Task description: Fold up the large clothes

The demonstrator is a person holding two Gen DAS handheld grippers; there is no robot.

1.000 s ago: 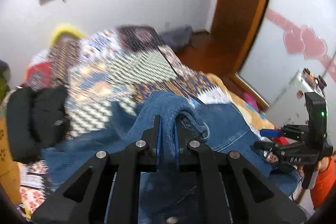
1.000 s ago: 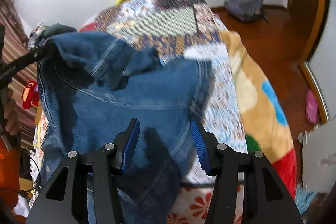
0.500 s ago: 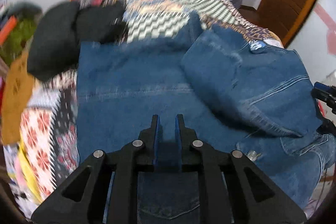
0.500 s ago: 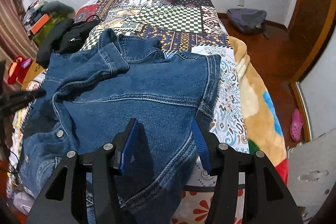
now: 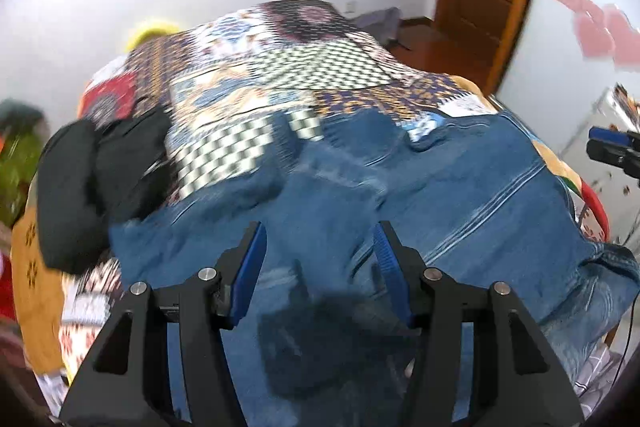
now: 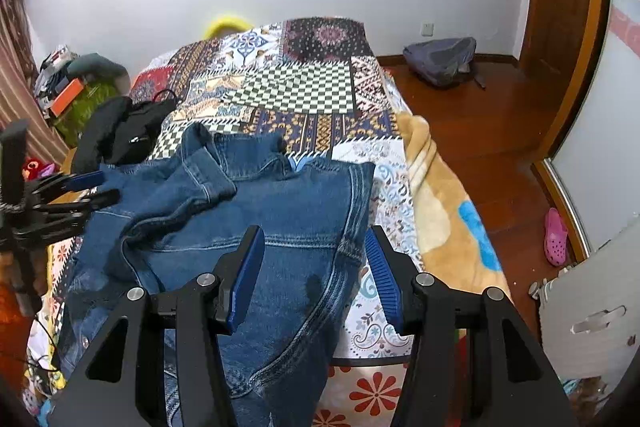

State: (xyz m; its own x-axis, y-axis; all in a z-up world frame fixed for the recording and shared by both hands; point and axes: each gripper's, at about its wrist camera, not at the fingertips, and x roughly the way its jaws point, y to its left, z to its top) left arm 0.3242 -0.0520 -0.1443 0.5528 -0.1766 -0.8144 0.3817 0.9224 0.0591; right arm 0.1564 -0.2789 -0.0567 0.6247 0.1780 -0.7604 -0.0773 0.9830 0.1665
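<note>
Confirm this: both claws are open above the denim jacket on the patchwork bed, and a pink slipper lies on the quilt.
Wrong on the slipper: in the right wrist view the pink slipper lies on the wooden floor, not the quilt. The rest holds.

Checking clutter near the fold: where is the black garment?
Both views show the black garment on the bed's left side, beside the denim jacket, on the patchwork quilt.
</note>
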